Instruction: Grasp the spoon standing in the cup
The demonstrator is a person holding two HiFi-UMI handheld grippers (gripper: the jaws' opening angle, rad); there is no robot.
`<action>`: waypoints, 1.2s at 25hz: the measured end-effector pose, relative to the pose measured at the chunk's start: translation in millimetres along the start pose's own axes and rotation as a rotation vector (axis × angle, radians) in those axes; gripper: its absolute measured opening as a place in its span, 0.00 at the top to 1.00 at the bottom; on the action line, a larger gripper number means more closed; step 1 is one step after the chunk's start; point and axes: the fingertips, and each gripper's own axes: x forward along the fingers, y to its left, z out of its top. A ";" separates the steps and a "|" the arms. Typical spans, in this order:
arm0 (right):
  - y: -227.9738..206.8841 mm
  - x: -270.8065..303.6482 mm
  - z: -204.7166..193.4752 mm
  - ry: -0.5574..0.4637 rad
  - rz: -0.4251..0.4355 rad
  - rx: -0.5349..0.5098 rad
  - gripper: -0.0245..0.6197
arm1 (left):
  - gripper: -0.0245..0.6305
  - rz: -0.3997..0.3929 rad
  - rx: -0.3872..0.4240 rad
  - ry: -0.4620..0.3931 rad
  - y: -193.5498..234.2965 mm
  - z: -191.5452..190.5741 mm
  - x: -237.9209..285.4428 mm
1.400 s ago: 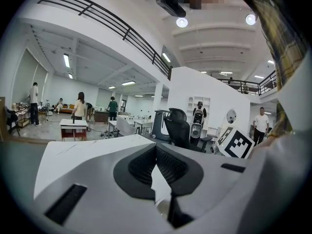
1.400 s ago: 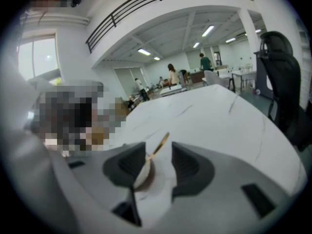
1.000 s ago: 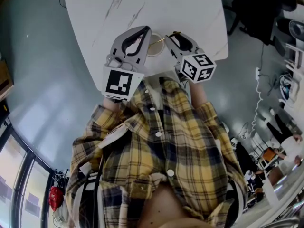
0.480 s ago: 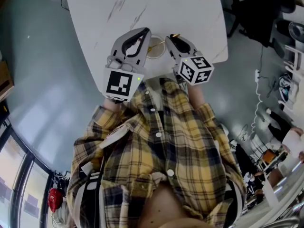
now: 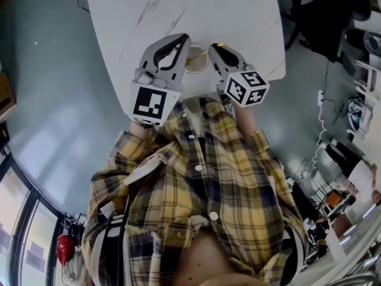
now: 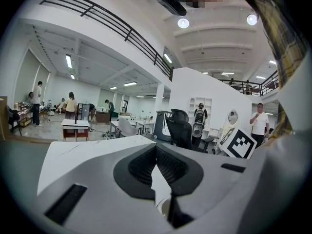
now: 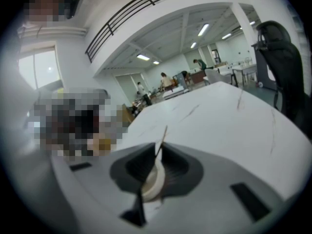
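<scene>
R gripper (image 7: 157, 152): jaws just been closing, now pinching the thin gold-toned handle of the spoon (image 7: 161, 136) at the tips. Spoon stands in a small round cream cup (image 7: 154, 178), which shows low betw the R jaws. Cup sits on a white marble-veined table (image 5: 178, 5), near the person's edge. L gripper (image 6: 156, 149): jaws pressed together, nothing in them, just beside the cup on its left in head view.

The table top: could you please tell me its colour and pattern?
White table top with grey veins, best in the head view.
</scene>
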 end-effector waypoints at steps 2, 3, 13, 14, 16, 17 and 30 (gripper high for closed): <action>0.7 -0.6 0.6 -0.001 0.013 0.011 0.88 | 0.94 0.000 0.001 0.000 -0.9 -0.1 0.9; 2.2 -0.9 1.6 -0.002 0.021 0.017 0.89 | 0.94 0.000 0.002 0.000 -1.0 0.6 0.9; 28.2 3.7 10.8 0.017 0.114 -0.030 0.91 | 0.94 0.017 0.014 -0.024 0.6 9.3 -3.0; 30.1 4.4 12.2 0.019 0.119 -0.042 0.91 | 0.94 0.022 0.014 -0.026 1.5 10.5 -3.8; 32.9 4.6 15.7 0.019 0.125 -0.064 0.91 | 0.94 0.031 0.017 -0.031 3.0 12.7 -5.4; 34.2 4.1 17.3 0.020 0.127 -0.074 0.91 | 0.94 0.035 0.019 -0.035 3.4 13.9 -6.3; 46.1 -12.7 49.1 -0.003 0.201 -0.147 0.91 | 0.94 0.154 0.039 -0.096 13.4 35.7 -25.9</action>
